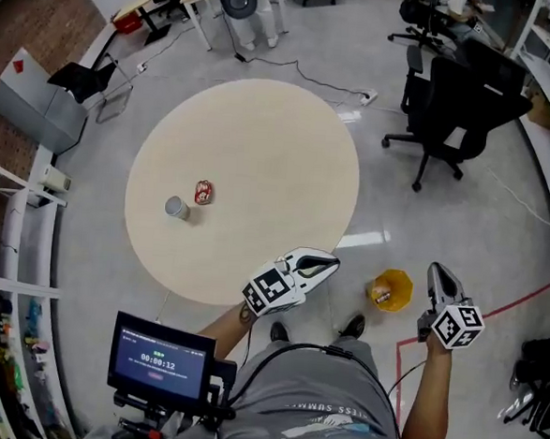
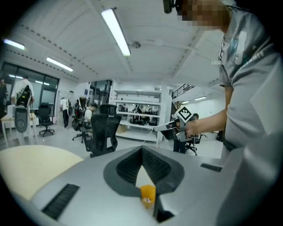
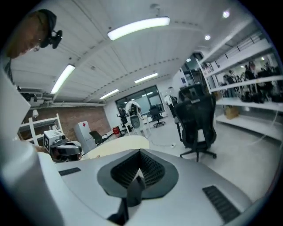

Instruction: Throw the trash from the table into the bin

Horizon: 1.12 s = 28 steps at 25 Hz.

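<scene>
Two bits of trash, a grey can (image 1: 176,207) and a crushed red can (image 1: 204,192), lie toward 9 o'clock on the single round beige table (image 1: 263,129). One yellow bin (image 1: 401,286) stands on the grey office floor (image 1: 462,227) at the table's 4 o'clock. The left gripper (image 1: 331,262) and the right gripper (image 1: 439,270) are both clenched on nothing.

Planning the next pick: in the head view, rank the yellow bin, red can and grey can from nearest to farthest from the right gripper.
1. yellow bin: on the floor, just left of the right gripper.
2. red can: on the table, far to the left.
3. grey can: on the table too, slightly farther left than the red can.
</scene>
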Motion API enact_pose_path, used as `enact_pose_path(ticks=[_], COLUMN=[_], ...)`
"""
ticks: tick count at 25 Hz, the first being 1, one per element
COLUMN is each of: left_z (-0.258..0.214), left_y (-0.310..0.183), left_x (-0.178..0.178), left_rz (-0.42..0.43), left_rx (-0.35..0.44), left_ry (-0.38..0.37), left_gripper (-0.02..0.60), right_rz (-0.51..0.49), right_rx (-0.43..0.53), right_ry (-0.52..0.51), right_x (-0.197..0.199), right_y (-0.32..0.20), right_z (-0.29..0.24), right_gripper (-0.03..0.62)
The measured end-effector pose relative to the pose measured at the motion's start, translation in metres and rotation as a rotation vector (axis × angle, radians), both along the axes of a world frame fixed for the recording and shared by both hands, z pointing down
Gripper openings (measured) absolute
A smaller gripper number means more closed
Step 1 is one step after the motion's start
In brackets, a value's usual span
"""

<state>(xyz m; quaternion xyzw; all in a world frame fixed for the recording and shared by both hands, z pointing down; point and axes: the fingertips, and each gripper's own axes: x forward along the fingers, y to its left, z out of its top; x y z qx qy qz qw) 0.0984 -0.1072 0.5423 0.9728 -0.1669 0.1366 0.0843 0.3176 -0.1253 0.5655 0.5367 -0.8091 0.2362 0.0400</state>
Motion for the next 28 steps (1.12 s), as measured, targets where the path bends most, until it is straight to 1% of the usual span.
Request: enact_pose_path(ticks=[2, 5, 6, 8, 10, 12, 14, 16, 18, 20, 23, 25, 28], left_z=[-0.041, -0.113, -0.131, -0.154, -0.168, -0.184, -0.205, -0.231, -0.256, -0.268, -0.262, -0.257, -0.250], left_y=[0.003, 0.016, 0.018, 0.018, 0.015, 0.014, 0.018, 0.029, 0.039, 0.044, 0.048, 0.051, 0.055], left_x=[-0.021, -0.085, -0.103, -0.125, -0.136, -0.146, -0.168, -0.211, -0.261, -0.295, -0.319, -0.323, -0.325], left_rz=[-0.017, -0.038, -0.049, -0.079, -0.101, -0.141, -0.194, -0.243, -0.277, -0.304, -0.340, -0.350, -0.352], left_rx=[0.064, 0.180, 0.210, 0.273, 0.374, 0.440, 0.458, 0.455, 0.445, 0.439, 0.456, 0.475, 0.490], left_ry=[0.065, 0.154, 0.176, 0.199, 0.207, 0.245, 0.310, 0.357, 0.380, 0.398, 0.387, 0.373, 0.374], left_gripper=[0.041, 0.041, 0.041, 0.041, 0.041, 0.041, 0.041, 0.041, 0.041, 0.041, 0.041, 0.041, 0.041], right_rz=[-0.040, -0.093, -0.104, -0.130, -0.165, -0.191, -0.211, -0.227, -0.235, -0.240, -0.266, -0.282, -0.295], right_rx=[0.092, 0.209, 0.240, 0.304, 0.373, 0.428, 0.467, 0.496, 0.520, 0.539, 0.562, 0.571, 0.584], right_ry=[0.056, 0.156, 0.186, 0.240, 0.296, 0.346, 0.376, 0.389, 0.406, 0.424, 0.437, 0.446, 0.459], right_x=[-0.031, -0.101, -0.118, -0.138, -0.147, -0.153, -0.170, -0.209, -0.255, -0.285, -0.307, -0.311, -0.315], right_y=[0.007, 0.029, 0.034, 0.040, 0.042, 0.045, 0.051, 0.062, 0.073, 0.078, 0.076, 0.074, 0.074], right_z=[-0.053, -0.136, -0.157, -0.184, -0.200, -0.212, -0.226, -0.250, -0.278, -0.292, -0.288, -0.286, -0.285], right_gripper=[0.011, 0.011, 0.011, 0.011, 0.011, 0.011, 0.011, 0.011, 0.011, 0.011, 0.011, 0.011, 0.011])
